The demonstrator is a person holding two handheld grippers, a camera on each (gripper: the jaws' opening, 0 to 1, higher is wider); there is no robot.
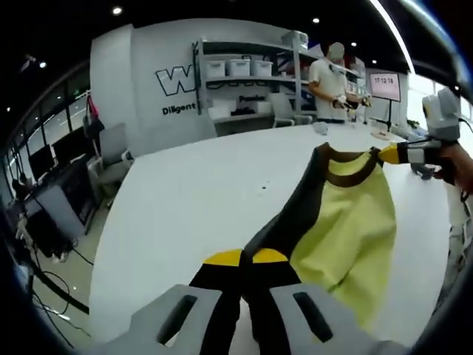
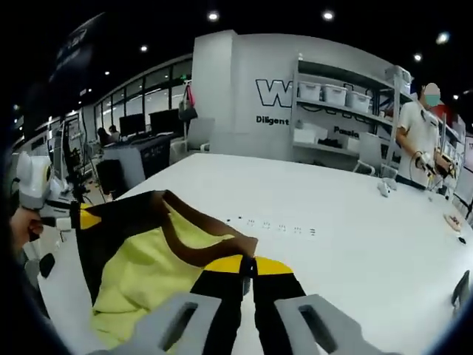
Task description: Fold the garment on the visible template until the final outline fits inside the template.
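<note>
A yellow-green garment (image 1: 347, 222) with a dark brown collar (image 1: 347, 171) and a black side hangs stretched between my two grippers over the white table (image 1: 207, 200). My left gripper (image 1: 244, 258) is shut on the garment's black edge. My right gripper (image 1: 389, 154) comes in from the right, shut on the cloth by the collar. In the right gripper view the right gripper (image 2: 247, 265) pinches the brown collar edge of the garment (image 2: 140, 274). There the left gripper (image 2: 87, 218) holds the far corner at the left, a hand behind it.
The table (image 2: 347, 244) stretches wide, with a row of small marks (image 2: 273, 225) on it. A person (image 1: 329, 81) (image 2: 420, 126) stands at the far end by white shelves (image 1: 236, 81) with bins. Desks and monitors (image 1: 44, 185) line the floor beside the table.
</note>
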